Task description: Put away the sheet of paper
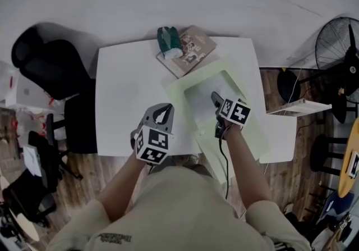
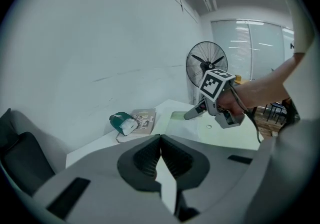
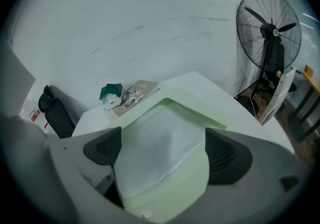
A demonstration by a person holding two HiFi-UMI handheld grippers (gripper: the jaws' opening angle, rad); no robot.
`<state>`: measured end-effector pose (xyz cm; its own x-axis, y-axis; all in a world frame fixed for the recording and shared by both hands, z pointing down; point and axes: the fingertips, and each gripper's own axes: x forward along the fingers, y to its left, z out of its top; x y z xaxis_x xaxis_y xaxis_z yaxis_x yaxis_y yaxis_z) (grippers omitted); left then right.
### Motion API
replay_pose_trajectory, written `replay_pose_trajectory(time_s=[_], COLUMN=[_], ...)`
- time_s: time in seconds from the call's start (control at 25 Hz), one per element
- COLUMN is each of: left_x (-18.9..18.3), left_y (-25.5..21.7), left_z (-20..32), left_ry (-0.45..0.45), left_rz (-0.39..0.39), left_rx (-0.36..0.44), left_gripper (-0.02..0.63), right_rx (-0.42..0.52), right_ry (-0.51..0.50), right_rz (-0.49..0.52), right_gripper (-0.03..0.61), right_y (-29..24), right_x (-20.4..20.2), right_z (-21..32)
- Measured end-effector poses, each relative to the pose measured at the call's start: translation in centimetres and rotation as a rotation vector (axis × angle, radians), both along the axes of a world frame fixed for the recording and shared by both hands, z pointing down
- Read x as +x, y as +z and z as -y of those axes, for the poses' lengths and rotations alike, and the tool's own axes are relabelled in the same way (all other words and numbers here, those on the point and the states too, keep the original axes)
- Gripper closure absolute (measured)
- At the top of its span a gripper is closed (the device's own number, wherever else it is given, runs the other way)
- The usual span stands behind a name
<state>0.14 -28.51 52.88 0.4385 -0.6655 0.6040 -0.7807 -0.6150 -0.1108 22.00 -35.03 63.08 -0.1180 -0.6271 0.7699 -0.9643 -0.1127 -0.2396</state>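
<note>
A white sheet of paper point(image 3: 160, 140) lies inside an opened pale green folder point(image 3: 200, 113) on the white table point(image 1: 123, 92). In the head view the sheet point(image 1: 203, 95) sits in the folder's point(image 1: 249, 135) middle. My right gripper point(image 3: 165, 150) hovers just over the sheet's near part with its jaws wide open; the pads point(image 3: 102, 145) touch nothing. From the head view the right gripper point(image 1: 215, 97) is above the sheet. My left gripper point(image 1: 164, 110) hangs over the table left of the folder. Its jaws point(image 2: 160, 140) are shut and empty.
A book point(image 1: 189, 50) with a teal object point(image 1: 169, 42) on it lies at the table's far edge. A black chair point(image 1: 50, 64) stands to the left and a standing fan point(image 1: 339, 56) to the right. The folder's snap button point(image 3: 146, 214) is near me.
</note>
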Motion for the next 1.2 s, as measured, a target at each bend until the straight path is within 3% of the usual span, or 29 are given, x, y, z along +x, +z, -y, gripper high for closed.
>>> replay_pose_trajectory(time_s=[0.52,0.88,1.2], left_x=[-1.5,-1.7,-2.0], left_y=[-8.2,-20.0,-27.2], left_z=[2.1,1.4,-0.4], left_ry=[-0.013,0.008,-0.021], left_rz=[-0.047,-0.133,-0.286], left_rx=[0.188,0.422,0.564], left_gripper=[0.594,0.594,0.594], right_rx=[0.351,0.700,0.945], right_ry=[-0.191,-0.207,-0.210], right_rz=[-0.099,-0.199,-0.224], right_gripper=[0.102,0.312,0.418], right_y=[-15.5,-28.5,-37.7], right_x=[-1.9,-2.4,-3.0], right_z=[-1.1,-3.6,-7.2])
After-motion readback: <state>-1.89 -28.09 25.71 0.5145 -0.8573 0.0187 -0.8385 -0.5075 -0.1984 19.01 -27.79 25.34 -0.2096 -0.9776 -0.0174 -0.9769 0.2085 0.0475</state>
